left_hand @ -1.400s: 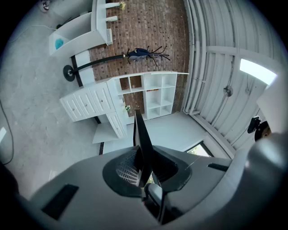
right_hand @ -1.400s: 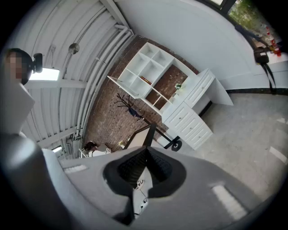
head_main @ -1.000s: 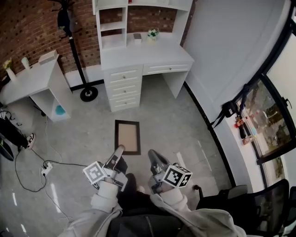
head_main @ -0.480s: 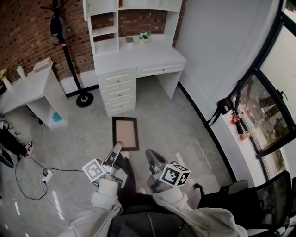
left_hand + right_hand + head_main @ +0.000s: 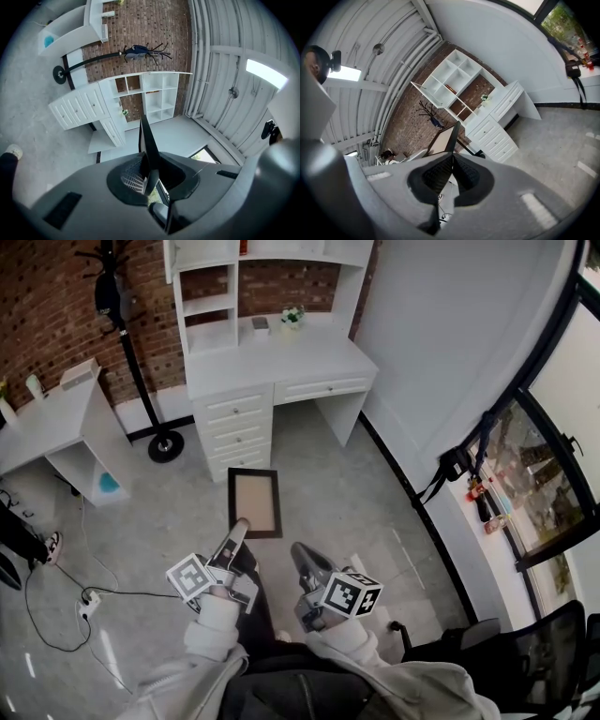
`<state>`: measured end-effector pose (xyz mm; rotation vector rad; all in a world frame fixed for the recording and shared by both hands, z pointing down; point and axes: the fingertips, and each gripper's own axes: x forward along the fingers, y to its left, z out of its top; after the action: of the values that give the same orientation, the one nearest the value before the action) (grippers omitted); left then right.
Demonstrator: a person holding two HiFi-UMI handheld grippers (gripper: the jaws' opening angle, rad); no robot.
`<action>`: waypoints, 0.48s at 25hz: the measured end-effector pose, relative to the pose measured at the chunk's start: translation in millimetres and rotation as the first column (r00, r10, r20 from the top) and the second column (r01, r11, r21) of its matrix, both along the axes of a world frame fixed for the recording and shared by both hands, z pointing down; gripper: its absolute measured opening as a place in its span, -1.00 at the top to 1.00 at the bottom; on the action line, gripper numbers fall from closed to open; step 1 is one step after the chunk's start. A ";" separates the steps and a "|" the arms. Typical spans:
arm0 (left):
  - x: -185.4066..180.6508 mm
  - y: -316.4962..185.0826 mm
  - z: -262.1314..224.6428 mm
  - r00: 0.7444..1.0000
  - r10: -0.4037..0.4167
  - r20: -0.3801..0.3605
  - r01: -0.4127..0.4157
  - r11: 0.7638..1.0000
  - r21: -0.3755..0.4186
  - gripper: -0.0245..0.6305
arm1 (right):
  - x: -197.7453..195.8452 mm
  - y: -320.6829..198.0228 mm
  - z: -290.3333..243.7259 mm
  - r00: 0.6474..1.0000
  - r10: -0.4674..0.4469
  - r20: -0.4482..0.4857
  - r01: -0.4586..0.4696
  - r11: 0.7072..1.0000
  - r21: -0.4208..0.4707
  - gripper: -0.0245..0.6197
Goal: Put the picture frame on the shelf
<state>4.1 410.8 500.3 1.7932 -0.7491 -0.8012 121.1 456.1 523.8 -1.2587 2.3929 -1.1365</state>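
A dark-edged picture frame (image 5: 255, 502) with a tan panel hangs flat above the grey floor, in front of me. My left gripper (image 5: 237, 526) is shut on its near edge. My right gripper (image 5: 297, 551) grips by its near right corner. In the left gripper view the picture frame (image 5: 145, 136) stands edge-on out of the left gripper (image 5: 149, 171). From the right gripper (image 5: 451, 157) the picture frame (image 5: 443, 139) likewise juts out, pinched between its jaws. The white shelf unit (image 5: 211, 296) stands on a white desk (image 5: 281, 357) ahead, against a brick wall.
A black coat stand (image 5: 122, 334) rises left of the desk. A low white side table (image 5: 47, 418) stands farther left, with cables (image 5: 66, 615) on the floor near it. A black office chair (image 5: 525, 652) is at my right. A bag (image 5: 450, 465) hangs by the window.
The desk and shelf have drawn slightly nearer and shifted left in the head view. Both grippers keep their hold on the frame, carried along with me.
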 end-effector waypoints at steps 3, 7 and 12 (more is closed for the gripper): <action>-1.7 -21.5 1.1 1.000 -0.003 0.011 0.003 1.000 0.002 0.77 | -1.0 -23.0 -0.1 1.000 0.002 0.005 -0.002 1.000 -0.004 0.92; -4.0 -53.8 -3.5 1.000 -0.010 -0.005 0.010 1.000 -0.008 0.77 | -3.6 -60.6 -2.5 1.000 0.004 0.011 -0.004 1.000 -0.007 0.92; -15.0 -100.2 -6.2 1.000 -0.020 0.003 0.020 1.000 -0.006 0.77 | -13.1 -111.8 -4.2 1.000 0.003 0.010 -0.002 1.000 -0.018 0.92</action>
<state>-10.9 310.6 494.1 1.7841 -0.7723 -0.8084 108.0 344.3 519.6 -1.2586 2.3787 -1.1631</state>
